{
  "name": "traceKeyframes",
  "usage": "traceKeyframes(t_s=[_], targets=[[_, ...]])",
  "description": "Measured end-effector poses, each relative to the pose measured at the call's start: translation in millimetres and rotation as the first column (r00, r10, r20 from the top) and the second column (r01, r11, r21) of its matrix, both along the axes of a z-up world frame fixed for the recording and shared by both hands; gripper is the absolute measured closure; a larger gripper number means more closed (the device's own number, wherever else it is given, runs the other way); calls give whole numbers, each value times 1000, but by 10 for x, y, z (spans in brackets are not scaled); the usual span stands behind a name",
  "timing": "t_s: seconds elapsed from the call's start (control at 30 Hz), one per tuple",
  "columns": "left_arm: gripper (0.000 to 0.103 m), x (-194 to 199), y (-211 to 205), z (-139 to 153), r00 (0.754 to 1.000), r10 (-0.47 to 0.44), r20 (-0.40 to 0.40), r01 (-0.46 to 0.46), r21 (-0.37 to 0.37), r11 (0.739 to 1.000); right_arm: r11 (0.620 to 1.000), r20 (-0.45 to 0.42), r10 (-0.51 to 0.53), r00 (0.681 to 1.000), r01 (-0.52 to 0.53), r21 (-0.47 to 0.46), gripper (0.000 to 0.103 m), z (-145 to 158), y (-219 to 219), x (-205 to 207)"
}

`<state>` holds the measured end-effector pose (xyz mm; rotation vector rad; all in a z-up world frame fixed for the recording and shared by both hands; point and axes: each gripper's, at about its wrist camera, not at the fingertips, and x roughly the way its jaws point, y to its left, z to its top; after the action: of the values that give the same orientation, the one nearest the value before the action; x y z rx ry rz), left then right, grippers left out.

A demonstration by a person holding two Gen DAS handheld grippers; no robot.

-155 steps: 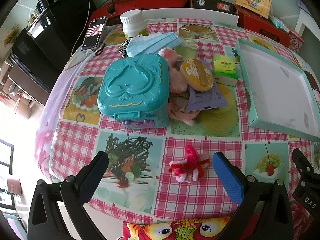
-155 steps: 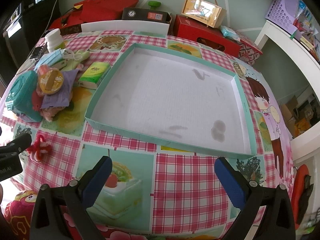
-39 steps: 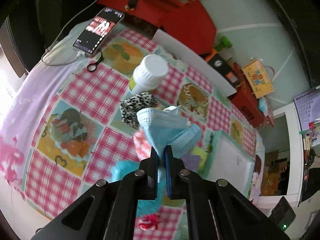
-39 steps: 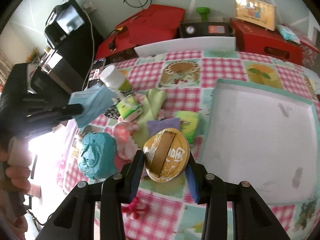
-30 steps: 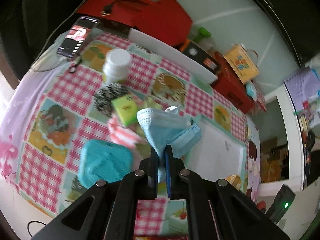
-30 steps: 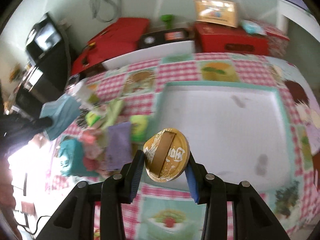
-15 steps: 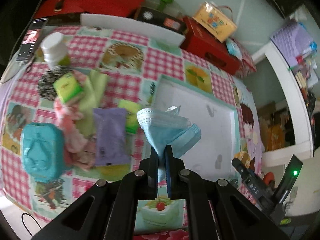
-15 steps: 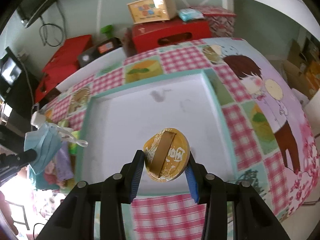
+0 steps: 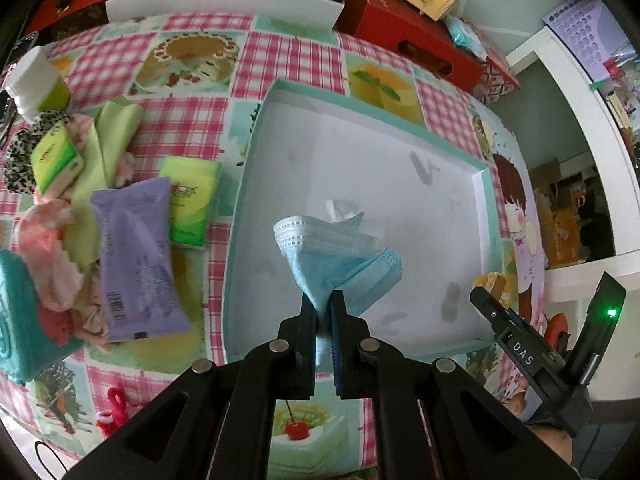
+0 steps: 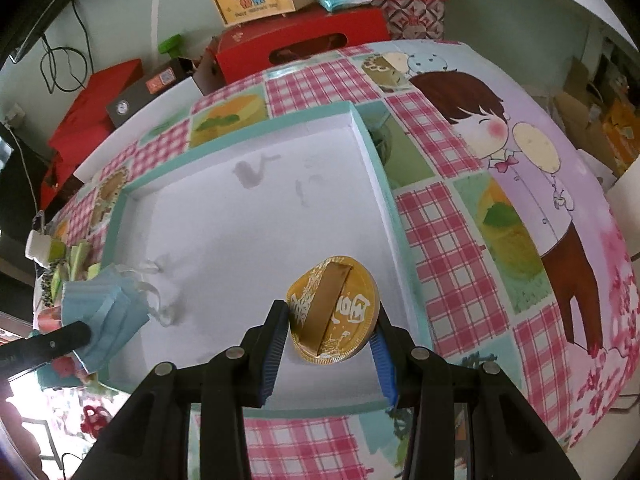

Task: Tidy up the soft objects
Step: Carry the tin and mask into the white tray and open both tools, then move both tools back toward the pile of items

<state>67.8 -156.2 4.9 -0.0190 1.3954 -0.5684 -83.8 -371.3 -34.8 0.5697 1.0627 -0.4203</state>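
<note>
A folded blue face mask [image 9: 336, 254] hangs pinched in my left gripper [image 9: 323, 300], which is shut on it above the near half of the teal-rimmed white tray [image 9: 486, 200]. In the right wrist view the same mask [image 10: 102, 314] shows at the tray's left edge. My right gripper [image 10: 330, 326] is shut on a round gold packet [image 10: 334, 316], held over the near right part of the tray [image 10: 376, 168]. The tray's white floor is bare.
Left of the tray lies a pile: a purple pouch [image 9: 136, 256], green tissue packs [image 9: 190, 200], a green cloth [image 9: 112, 140], pink fluffy fabric [image 9: 48, 248], a teal case [image 9: 16, 316] and a white bottle [image 9: 34, 84]. A red pipe-cleaner toy [image 9: 114, 408] sits near the front edge. Red boxes [image 9: 404, 36] stand behind.
Both grippers have swung to the right from over the pile to above the tray and come lower, still holding the mask and the gold packet. The tray now fills both views.
</note>
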Motion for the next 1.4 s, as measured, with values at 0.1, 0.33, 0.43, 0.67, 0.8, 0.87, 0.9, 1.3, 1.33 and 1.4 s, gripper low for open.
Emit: traceKeyframes(t_s=[0.1, 0.33, 0.43, 0.67, 0.8, 0.87, 0.9, 1.3, 1.33, 1.4], targets=[[97, 34, -46, -106, 1000, 2, -15, -1, 12, 1000, 1000, -11, 1, 1000, -1, 1, 59, -63, -29, 27], [96, 58, -86, -399, 997, 12, -76, -9, 49, 999, 1000, -38, 13, 999, -13, -2, 59, -164, -29, 101], [96, 38, -82, -423, 997, 11, -77, -7, 52, 999, 1000, -48, 15, 999, -15, -8, 56, -168, -22, 128], [82, 35, -34, -272, 999, 5, -54, -2, 59, 998, 1000, -67, 21, 998, -23, -20, 36, -131, -10, 133], [66, 15, 1, -134, 1000, 12, -21, -11, 56, 998, 999, -53, 24, 998, -26, -34, 27, -46, 14, 106], [50, -1, 43, -54, 1000, 14, 4, -14, 52, 999, 998, -49, 31, 998, -33, -47, 21, 6, 40, 104], [40, -9, 59, -16, 1000, 15, 18, -16, 46, 999, 998, -47, 33, 998, -36, -51, 19, 27, 51, 102], [13, -152, 225, 232, 998, 29, 56, -28, -14, 1000, 994, -24, 34, 999, -36, -106, 0, 276, 158, -30], [13, -159, 228, 239, 998, 33, 59, -32, -13, 999, 993, -26, 32, 999, -35, -111, 0, 297, 163, -40], [13, -176, 272, 261, 997, 44, 65, -43, -16, 999, 993, -26, 29, 999, -32, -115, 0, 332, 174, -54]])
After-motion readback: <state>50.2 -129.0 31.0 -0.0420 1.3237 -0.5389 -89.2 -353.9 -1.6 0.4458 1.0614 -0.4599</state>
